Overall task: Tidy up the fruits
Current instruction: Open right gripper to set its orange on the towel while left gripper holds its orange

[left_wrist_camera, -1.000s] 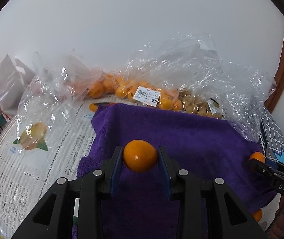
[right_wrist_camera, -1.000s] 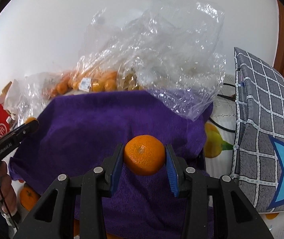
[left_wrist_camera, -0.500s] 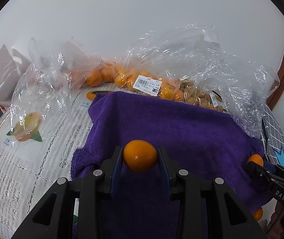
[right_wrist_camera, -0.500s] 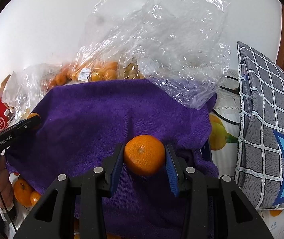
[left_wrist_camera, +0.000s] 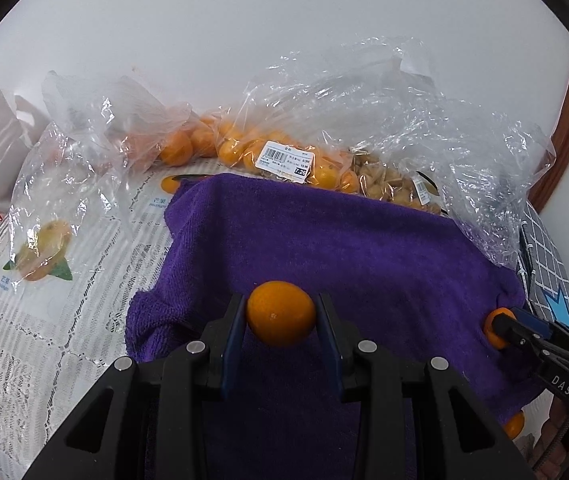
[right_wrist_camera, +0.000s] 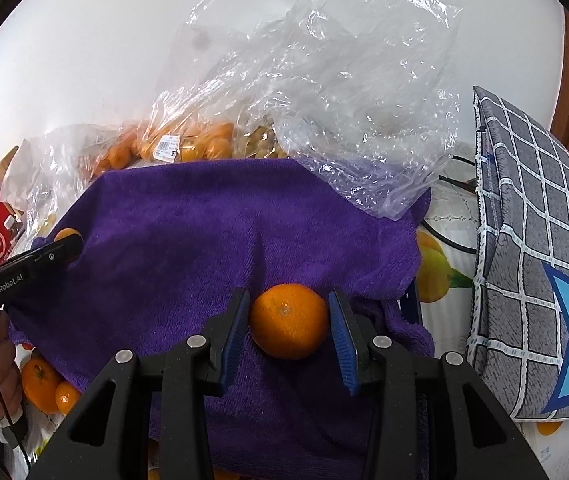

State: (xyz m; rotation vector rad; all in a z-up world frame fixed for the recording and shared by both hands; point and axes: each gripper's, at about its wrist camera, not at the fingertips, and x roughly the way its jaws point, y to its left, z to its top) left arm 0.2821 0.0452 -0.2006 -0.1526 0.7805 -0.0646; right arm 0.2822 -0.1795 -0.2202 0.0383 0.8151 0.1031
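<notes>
Crinkled plastic bags (left_wrist_camera: 364, 128) behind purple towel (left_wrist_camera: 324, 240).

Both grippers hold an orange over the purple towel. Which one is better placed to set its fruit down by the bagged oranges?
Probably left. The left gripper with its orange faces the bagged oranges; the right gripper sits nearer the checked cushion.

Plain white wall (left_wrist_camera: 244, 60) behind; brown wooden trim (left_wrist_camera: 564, 136) at right; lace-patterned tablecloth (left_wrist_camera: 44, 340) below

left wrist: close, facing wall | right wrist: same | shared: purple towel (left_wrist_camera: 324, 248)
</notes>
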